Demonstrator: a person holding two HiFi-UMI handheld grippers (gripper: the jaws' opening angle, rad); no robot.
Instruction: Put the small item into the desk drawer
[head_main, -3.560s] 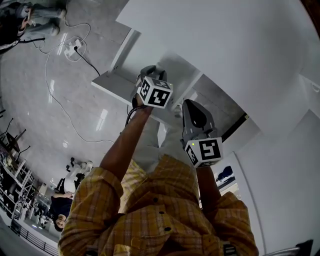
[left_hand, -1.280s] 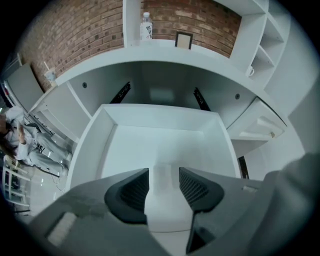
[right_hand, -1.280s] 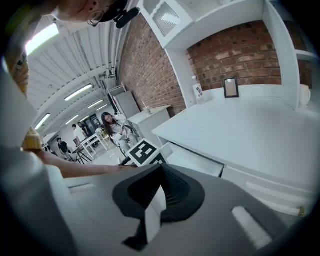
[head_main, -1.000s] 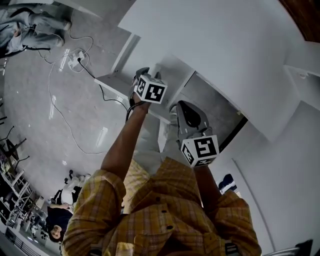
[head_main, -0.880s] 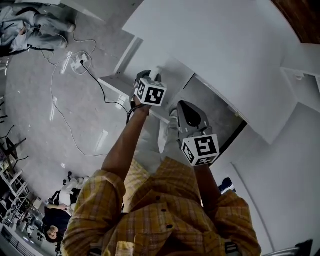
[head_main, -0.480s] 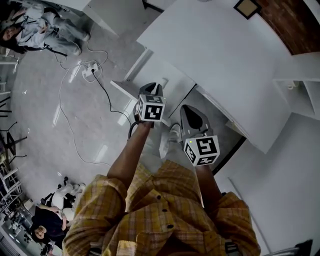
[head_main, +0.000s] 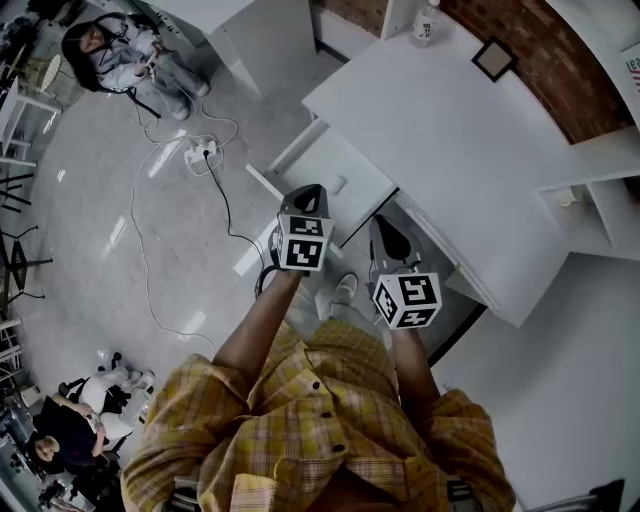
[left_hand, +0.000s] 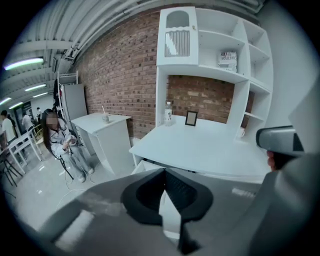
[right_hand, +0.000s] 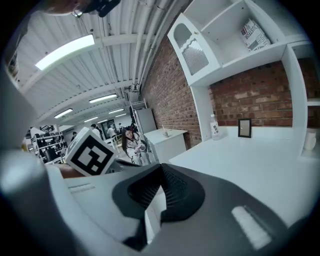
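Observation:
The white desk (head_main: 450, 130) stands ahead, its drawer (head_main: 335, 180) pulled out toward me. A small pale item (head_main: 340, 185) seems to lie on the drawer's floor. My left gripper (head_main: 308, 192) hovers above the drawer's near edge; its jaws have just been closing and now meet with nothing between them (left_hand: 164, 171). In the left gripper view the drawer (left_hand: 142, 166) shows below the desk top (left_hand: 200, 150). My right gripper (head_main: 383, 224) hangs beside the left one, over the desk's front edge. Its jaws (right_hand: 161, 166) are shut and empty.
On the desk's far side stand a bottle (head_main: 425, 22) and a small picture frame (head_main: 494, 58). White shelving (head_main: 590, 200) rises at the right. A power strip with cables (head_main: 200, 155) lies on the floor, and a person (head_main: 120, 55) sits beyond it. My shoe (head_main: 338, 295) is under the grippers.
Both grippers have lifted up and away from the open drawer, the left one more. The view now takes in far more of the desk top and the floor.

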